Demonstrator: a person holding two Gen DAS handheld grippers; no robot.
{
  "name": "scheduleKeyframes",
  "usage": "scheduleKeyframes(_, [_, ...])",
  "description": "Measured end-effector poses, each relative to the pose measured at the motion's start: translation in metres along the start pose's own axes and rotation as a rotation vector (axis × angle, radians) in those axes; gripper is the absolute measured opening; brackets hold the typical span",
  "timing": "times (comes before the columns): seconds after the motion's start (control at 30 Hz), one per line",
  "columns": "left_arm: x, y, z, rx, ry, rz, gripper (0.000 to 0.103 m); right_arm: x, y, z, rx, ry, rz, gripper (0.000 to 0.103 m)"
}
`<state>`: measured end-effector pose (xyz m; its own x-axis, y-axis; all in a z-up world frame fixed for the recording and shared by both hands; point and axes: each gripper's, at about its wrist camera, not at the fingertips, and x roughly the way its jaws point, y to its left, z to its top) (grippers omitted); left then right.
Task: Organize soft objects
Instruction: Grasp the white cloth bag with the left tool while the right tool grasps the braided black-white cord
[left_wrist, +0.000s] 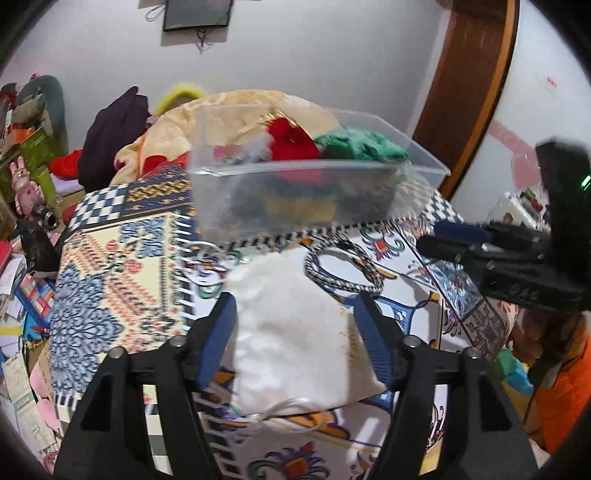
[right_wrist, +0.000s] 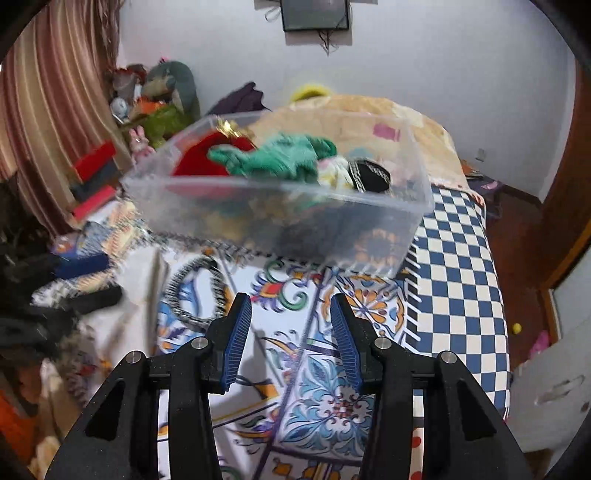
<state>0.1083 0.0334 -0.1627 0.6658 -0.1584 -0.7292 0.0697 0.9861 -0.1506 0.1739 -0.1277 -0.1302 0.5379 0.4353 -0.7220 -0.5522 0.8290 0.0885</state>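
Observation:
A white cloth pouch (left_wrist: 291, 328) lies on the patterned bedspread between the fingers of my left gripper (left_wrist: 297, 306); the jaws stand around it, open. A clear plastic bin (left_wrist: 314, 192) behind it holds red (left_wrist: 291, 142) and green (left_wrist: 362, 146) soft items. A black-and-white braided ring (left_wrist: 343, 269) lies right of the pouch. My right gripper (right_wrist: 291, 306) is open and empty above the bedspread, in front of the bin (right_wrist: 280, 206). The ring (right_wrist: 195, 291) lies to its left. The left gripper shows blurred at the left edge of the right wrist view.
A beige blanket (left_wrist: 166, 140) and dark clothes (left_wrist: 110, 140) are piled behind the bin. Clutter and toys (left_wrist: 26, 192) fill the left side. The checked bed edge (right_wrist: 461, 277) drops to a wooden floor (right_wrist: 517, 229) on the right. A white cabinet (right_wrist: 550, 387) stands nearby.

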Motion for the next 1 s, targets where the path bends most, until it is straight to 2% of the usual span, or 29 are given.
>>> scheduleKeyframes(0.13, [0.016,-0.007,-0.005,0.02,0.038,0.039,0.068,0.008,0.022,0.001,-0.044,0.011,0.035,0.042])
scheduleKeyframes(0.23, [0.016,-0.011,-0.01,0.047,0.016,0.065,0.066,0.02,0.037,0.0,-0.067,0.038,0.072,0.043])
scheduleKeyframes(0.47, [0.006,-0.008,-0.023,0.044,-0.036,0.083,0.042,0.048,0.056,0.003,-0.109,0.092,0.107,0.047])
scheduleKeyframes(0.6, [0.002,0.002,-0.025,0.009,-0.045,0.069,0.033,0.054,0.06,0.002,-0.121,0.091,0.109,0.047])
scheduleKeyframes(0.63, [0.002,0.003,-0.024,0.006,-0.045,0.066,0.031,0.054,0.06,0.002,-0.124,0.088,0.111,0.043])
scheduleKeyframes(0.67, [0.001,0.004,-0.024,0.004,-0.048,0.064,0.027,0.054,0.06,0.002,-0.127,0.085,0.117,0.033])
scheduleKeyframes(0.7, [0.0,0.003,-0.025,0.003,-0.051,0.065,0.024,0.053,0.06,0.001,-0.13,0.083,0.117,0.03])
scheduleKeyframes(0.73, [-0.001,0.003,-0.024,0.0,-0.052,0.061,0.015,0.053,0.061,0.0,-0.136,0.079,0.116,0.025])
scheduleKeyframes(0.77, [-0.002,0.003,-0.024,-0.003,-0.052,0.059,0.011,0.052,0.061,0.0,-0.138,0.076,0.116,0.017])
scheduleKeyframes(1.0, [-0.023,0.01,-0.015,-0.055,-0.12,0.049,0.006,0.034,0.052,-0.004,-0.111,0.028,0.128,0.013])
